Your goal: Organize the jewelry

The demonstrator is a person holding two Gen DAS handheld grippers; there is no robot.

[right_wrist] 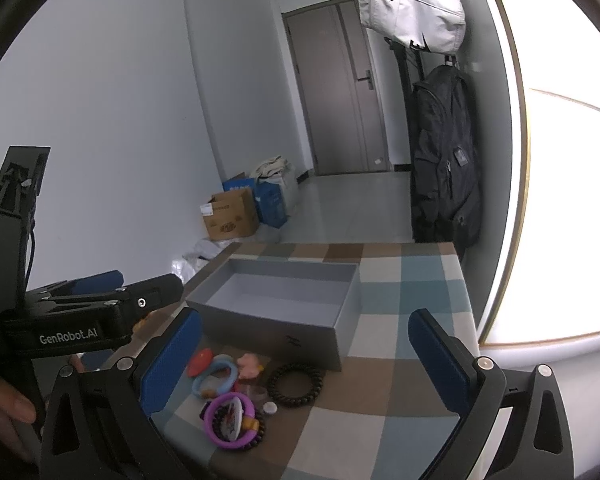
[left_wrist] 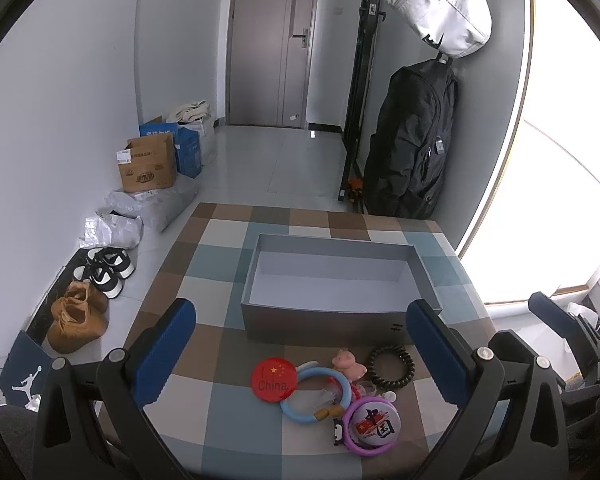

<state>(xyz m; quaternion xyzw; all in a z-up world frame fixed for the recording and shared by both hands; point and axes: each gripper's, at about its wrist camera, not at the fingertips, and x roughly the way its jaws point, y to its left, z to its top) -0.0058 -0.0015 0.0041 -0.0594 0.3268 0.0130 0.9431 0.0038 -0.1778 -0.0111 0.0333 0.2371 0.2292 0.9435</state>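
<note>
Both tongs [left_wrist: 302,344] [right_wrist: 306,356] gape empty over trinkets.
Black coil band [left_wrist: 391,368] looks light and springy; pinch its rim.

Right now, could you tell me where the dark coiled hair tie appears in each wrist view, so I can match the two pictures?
Left wrist view: the dark coiled hair tie lies low and right of centre, just in front of the grey box, right of the pink figure.
Right wrist view: the hair tie lies low, near centre, before the box's near corner.
Shared landmark: the open grey box on the checked tablecloth.
</note>
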